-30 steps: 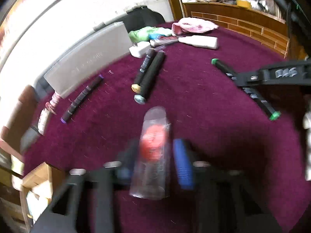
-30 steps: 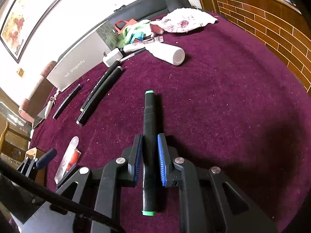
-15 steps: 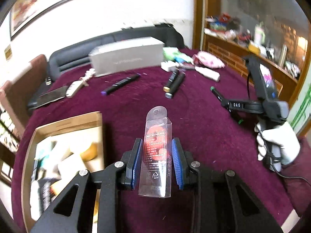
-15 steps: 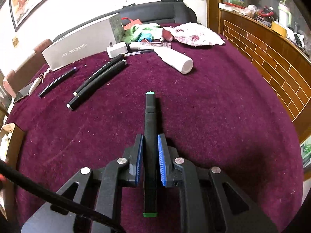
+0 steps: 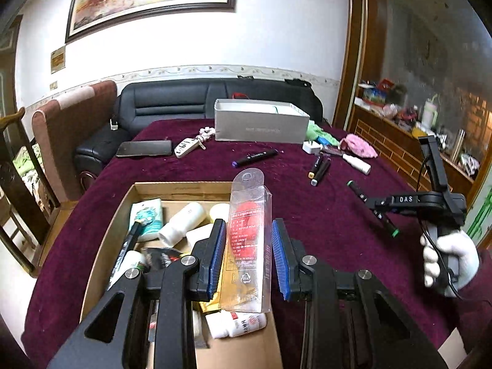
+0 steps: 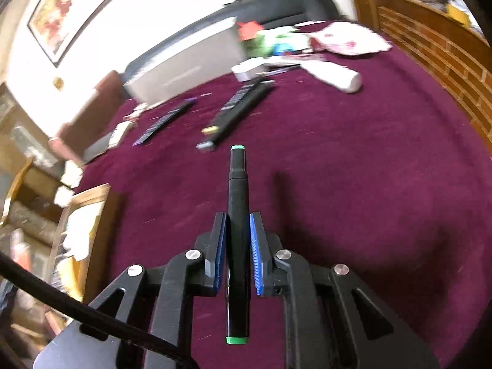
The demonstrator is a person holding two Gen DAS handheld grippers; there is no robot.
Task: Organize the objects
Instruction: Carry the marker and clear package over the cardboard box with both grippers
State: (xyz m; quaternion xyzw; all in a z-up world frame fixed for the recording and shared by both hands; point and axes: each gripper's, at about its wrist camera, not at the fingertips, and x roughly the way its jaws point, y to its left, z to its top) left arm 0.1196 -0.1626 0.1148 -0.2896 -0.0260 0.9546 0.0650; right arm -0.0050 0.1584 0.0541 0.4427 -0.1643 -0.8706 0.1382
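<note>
My left gripper [image 5: 247, 253] holds a clear plastic packet with a red item inside [image 5: 249, 240], upright above the right side of an open cardboard box [image 5: 181, 188] full of bottles and tubes. Its jaws touch the packet's sides. My right gripper [image 6: 238, 250] is shut on a black marker with green ends [image 6: 237, 215], raised over the maroon tablecloth [image 6: 353, 169]. The right gripper [image 5: 381, 207] and its marker [image 5: 358, 192] also show at the right in the left wrist view.
Loose on the cloth are a purple-tipped marker [image 5: 255, 156], two black markers side by side [image 5: 319, 169], a white bottle [image 5: 356, 163], a white charger [image 5: 311, 147], a grey box [image 5: 261, 124], a phone [image 5: 144, 148] and a key fob [image 5: 186, 149]. A sofa stands behind.
My left gripper rose and swung left with the packet, from over the bare cloth to over the cardboard box. My right gripper lifted the green-ended marker and turned left.
</note>
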